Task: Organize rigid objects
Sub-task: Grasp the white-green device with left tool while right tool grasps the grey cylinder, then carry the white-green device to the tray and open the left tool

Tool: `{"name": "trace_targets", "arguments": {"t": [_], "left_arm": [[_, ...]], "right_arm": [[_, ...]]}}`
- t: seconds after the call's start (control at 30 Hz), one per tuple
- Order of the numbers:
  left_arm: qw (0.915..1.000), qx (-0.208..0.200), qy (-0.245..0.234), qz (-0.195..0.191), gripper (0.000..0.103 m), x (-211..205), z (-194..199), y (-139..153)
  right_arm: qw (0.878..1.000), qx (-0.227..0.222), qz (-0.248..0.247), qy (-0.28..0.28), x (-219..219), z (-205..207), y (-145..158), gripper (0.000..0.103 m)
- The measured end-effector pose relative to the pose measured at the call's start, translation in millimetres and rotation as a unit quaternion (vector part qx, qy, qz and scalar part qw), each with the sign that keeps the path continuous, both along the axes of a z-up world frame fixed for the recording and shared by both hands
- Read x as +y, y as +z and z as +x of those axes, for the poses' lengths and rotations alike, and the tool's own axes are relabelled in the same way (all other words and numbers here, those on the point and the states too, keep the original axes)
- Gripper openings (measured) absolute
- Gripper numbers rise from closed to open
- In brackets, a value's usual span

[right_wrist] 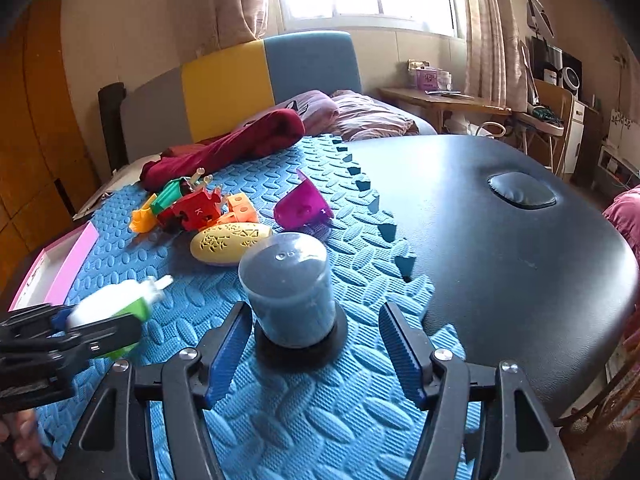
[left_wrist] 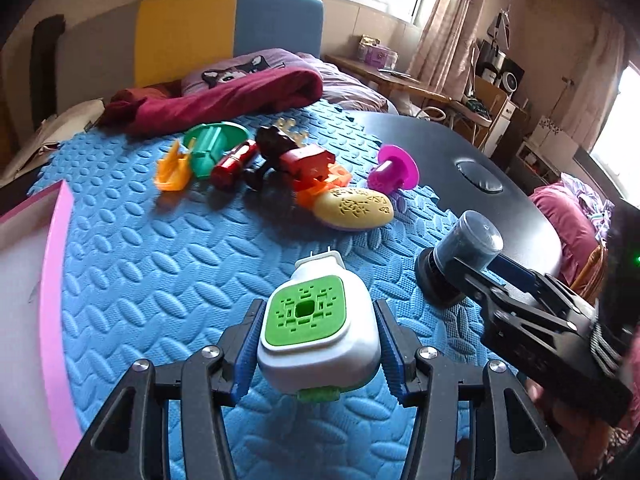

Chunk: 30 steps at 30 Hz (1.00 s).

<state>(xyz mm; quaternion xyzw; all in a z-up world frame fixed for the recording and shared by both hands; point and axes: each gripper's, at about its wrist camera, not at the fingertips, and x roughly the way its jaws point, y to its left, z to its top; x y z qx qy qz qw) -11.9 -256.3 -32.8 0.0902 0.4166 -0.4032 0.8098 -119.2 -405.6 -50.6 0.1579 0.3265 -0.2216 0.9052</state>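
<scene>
Left wrist view: the left gripper [left_wrist: 318,350] clamps a white and green plug-in diffuser [left_wrist: 318,334] above the blue foam mat [left_wrist: 160,280]. It looks light, rigid and smooth, best held by its flat sides. Its long axis and prongs point away. The right gripper [right_wrist: 316,354] stands apart around a capped jar [right_wrist: 290,290]

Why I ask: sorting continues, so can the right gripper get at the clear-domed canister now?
Probably yes. The right gripper is open, its fingers either side of the clear-domed canister on the blue foam mat, with nothing between them. The left gripper is off to the side, holding the white-and-green plug-in device.
</scene>
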Motion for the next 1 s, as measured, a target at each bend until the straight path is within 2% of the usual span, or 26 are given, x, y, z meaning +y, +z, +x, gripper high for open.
{"name": "trace_targets", "arguments": {"t": [0.23, 0.47, 0.67, 0.87, 1.0], "left_arm": [[0.9999, 0.000, 0.011, -0.011, 0.053, 24.0, -2.7, 5.7], [0.9997, -0.007, 0.018, -0.018, 0.053, 40.6, -5.9, 13.3], [0.9990, -0.007, 0.031, -0.031, 0.053, 59.3, -4.4, 26.9], [0.9956, -0.034, 0.073, -0.047, 0.053, 97.1, 22.3, 58.7], [0.9914, -0.054, 0.113, -0.037, 0.053, 123.4, 53.1, 71.4]], "right_arm": [[1.000, 0.004, -0.009, 0.003, 3.8, 11.1, -6.0, 0.067], [1.000, 0.005, -0.011, -0.003, 2.1, 13.9, -10.8, 0.048], [1.000, 0.003, -0.020, 0.003, 4.8, 14.2, -11.8, 0.045], [1.000, -0.004, -0.019, 0.003, 5.2, 12.5, -12.2, 0.045], [1.000, -0.015, -0.026, 0.003, 6.8, 10.1, -8.1, 0.044]]}}
